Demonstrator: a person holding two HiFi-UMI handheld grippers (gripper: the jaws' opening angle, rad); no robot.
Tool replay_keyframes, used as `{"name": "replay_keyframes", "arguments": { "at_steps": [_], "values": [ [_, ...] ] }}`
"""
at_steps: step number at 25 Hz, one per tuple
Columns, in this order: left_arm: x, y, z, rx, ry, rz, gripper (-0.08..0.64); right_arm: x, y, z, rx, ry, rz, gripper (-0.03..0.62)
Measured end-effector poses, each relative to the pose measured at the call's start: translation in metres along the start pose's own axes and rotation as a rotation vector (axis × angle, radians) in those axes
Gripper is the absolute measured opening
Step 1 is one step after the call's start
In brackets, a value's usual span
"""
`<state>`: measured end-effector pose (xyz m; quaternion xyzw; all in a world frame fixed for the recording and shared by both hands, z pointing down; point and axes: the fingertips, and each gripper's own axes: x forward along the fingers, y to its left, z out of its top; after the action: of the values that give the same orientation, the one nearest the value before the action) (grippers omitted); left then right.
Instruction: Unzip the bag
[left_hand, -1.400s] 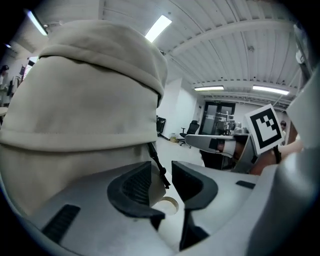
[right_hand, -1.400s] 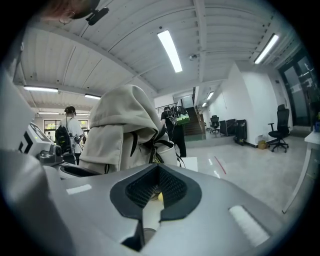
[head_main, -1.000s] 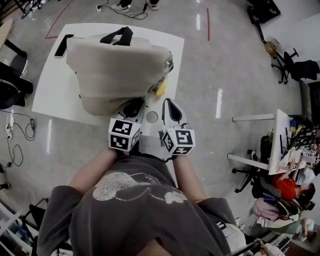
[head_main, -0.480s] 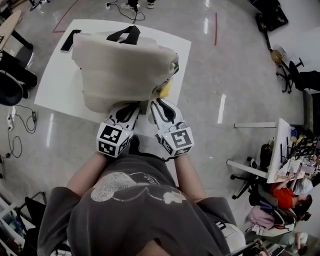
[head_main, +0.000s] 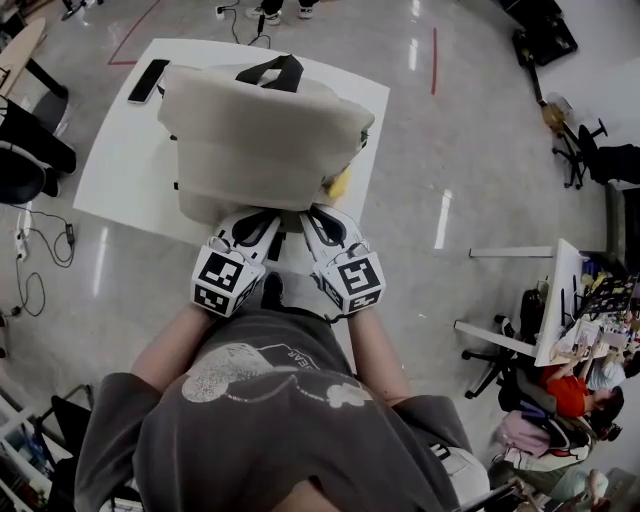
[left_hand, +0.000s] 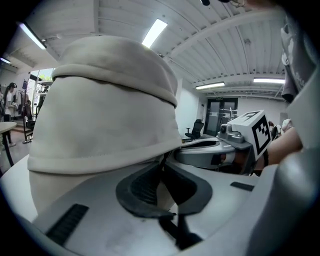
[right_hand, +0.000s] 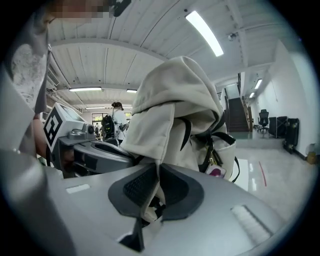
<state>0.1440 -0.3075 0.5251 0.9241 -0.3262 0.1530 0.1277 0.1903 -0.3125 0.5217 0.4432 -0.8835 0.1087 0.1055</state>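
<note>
We take this as the opening step: getting a hold on the bag before any zip travels. The cream fabric backpack (head_main: 265, 140) stands on the white square table (head_main: 120, 170), its black top handle (head_main: 270, 70) on the far side and its near lower edge overhanging towards us. Both tools meet that near edge side by side.

The left gripper (head_main: 262, 213) has just been closing its jaws. In the left gripper view they stand almost together, with cream cloth and a thin dark strip nipped between the pads (left_hand: 145, 187). We cannot tell whether that strip is a zip pull or only a seam.

The right gripper (head_main: 312, 213) is pinched on a fold of the same cloth, which hangs down through its jaws in the right gripper view. Dark straps and a small tag dangle beyond it.

We judge the task barely begun, as no opened zip shows in any view.

Next, we think 1 gripper must hold the fabric taut while the other finds the actual slider and draws it along the teeth. Pulling on cloth alone would only drag the bag across the table.
</note>
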Motion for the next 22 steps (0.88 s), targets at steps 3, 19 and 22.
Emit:
{"name": "replay_keyframes", "arguments": {
  "at_steps": [3,19,22],
  "values": [
    [-0.004,-0.003,-0.001,0.033,-0.008,-0.055,0.037,-0.007,0.003,0.004,-0.036,-0.018,-0.03,0.024],
    [-0.06,0.077,-0.003,0.079,-0.012,0.043,0.035,-0.011,-0.004,0.011,0.011,-0.034,-0.202,0.02],
    [-0.076,0.103,-0.006,0.05,-0.012,0.09,0.035,-0.01,-0.006,0.013,0.014,-0.036,-0.224,0.02]
  ]
}}
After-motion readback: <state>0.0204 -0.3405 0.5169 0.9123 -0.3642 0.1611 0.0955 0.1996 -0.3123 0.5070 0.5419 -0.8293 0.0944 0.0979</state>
